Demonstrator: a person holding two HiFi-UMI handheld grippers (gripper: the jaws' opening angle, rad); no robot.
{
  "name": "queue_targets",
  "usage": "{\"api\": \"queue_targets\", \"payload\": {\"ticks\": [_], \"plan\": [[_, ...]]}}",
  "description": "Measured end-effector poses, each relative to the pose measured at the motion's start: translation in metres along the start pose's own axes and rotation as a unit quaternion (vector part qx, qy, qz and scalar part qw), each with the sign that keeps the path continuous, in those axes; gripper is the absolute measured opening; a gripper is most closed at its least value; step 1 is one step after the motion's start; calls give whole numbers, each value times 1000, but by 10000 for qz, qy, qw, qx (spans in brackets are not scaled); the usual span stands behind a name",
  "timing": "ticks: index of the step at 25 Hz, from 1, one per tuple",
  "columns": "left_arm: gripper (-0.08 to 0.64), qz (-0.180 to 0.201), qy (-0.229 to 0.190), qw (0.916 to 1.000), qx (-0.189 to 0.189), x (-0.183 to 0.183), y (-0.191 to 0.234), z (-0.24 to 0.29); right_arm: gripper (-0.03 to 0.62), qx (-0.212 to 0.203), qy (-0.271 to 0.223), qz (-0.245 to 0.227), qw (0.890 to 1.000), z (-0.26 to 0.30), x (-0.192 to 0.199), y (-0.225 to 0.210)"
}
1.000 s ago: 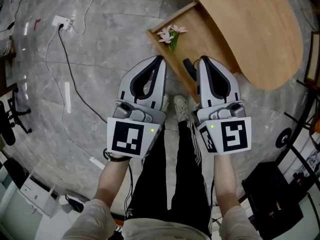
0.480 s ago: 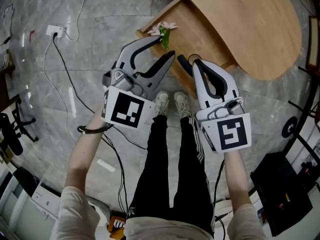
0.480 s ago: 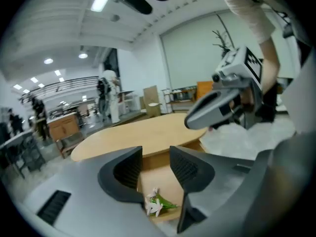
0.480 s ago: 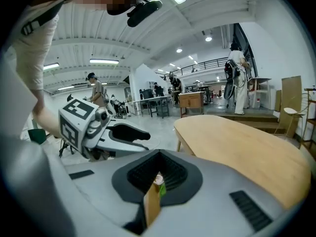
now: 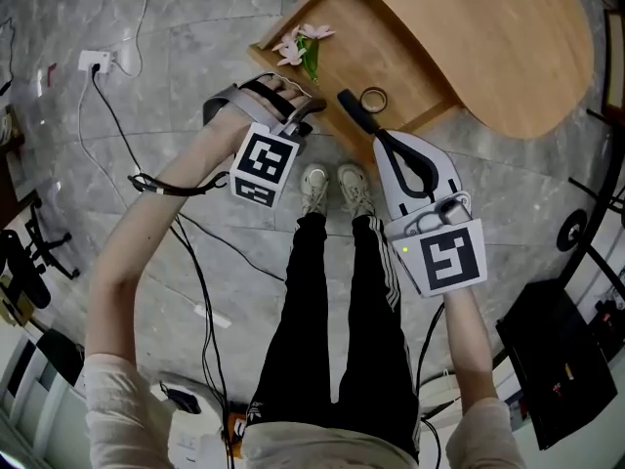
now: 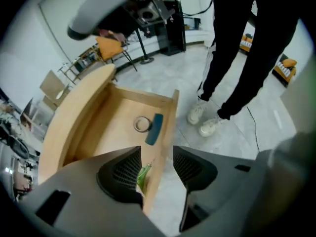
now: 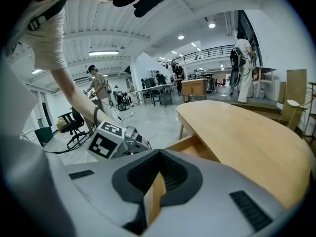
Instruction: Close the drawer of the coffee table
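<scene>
- Left gripper point(image 5: 293, 106) point(image 6: 157, 154): its two jaws stand apart, and the front wall of the drawer point(image 5: 391, 57) point(image 6: 113, 117) runs up through the gap. Nothing is clamped.
- Right gripper point(image 5: 376, 137) point(image 7: 154, 181): its two jaws are closed on a thin wooden edge of the drawer, at the front wall.
- One drawer is pulled out from under the curved worktop of the one coffee table point(image 5: 488, 47) point(image 7: 247, 132).
- The drawer holds three things: one flower sprig point(image 5: 303, 45), one tape ring point(image 5: 374, 99) point(image 6: 142, 124) and one dark oblong item point(image 5: 354, 110) point(image 6: 153, 128).
- The tape ring and the oblong item lie just beside each other.
- Two white shoes point(image 5: 314, 189) stand on the floor, close to the drawer front.
</scene>
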State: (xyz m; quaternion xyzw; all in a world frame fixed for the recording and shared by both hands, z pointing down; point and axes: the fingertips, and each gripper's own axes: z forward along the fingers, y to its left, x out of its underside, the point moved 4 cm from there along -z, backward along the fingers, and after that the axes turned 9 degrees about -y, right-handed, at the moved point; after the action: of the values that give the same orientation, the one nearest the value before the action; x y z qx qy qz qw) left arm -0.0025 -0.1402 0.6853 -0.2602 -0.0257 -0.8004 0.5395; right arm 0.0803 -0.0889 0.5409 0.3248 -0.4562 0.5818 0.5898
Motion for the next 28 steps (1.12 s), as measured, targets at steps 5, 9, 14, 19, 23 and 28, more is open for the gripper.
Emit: {"api": "queue_targets", "payload": {"ticks": [5, 9, 14, 19, 23, 28], "plan": [[199, 444, 508, 9967, 461, 17, -20, 37, 6, -90, 114, 107, 9998, -1, 14, 5], [175, 513, 761, 9949, 410, 27, -22, 53, 6, -155, 169, 200, 9995, -2, 23, 9], [77, 990, 898, 9907, 255, 30, -20, 62, 6, -236, 260, 286, 9990, -2, 31, 12], [71, 1184, 910, 9884, 283, 28, -21, 63, 6, -273, 269, 299, 9988, -2, 33, 11], [71, 1073, 838, 9903, 278, 30, -21, 61, 6, -195, 228, 387, 9988, -3, 31, 7], [71, 1111, 856, 9893, 393, 26, -18, 57, 6, -72, 280, 454, 9986, -11, 33, -4]]}}
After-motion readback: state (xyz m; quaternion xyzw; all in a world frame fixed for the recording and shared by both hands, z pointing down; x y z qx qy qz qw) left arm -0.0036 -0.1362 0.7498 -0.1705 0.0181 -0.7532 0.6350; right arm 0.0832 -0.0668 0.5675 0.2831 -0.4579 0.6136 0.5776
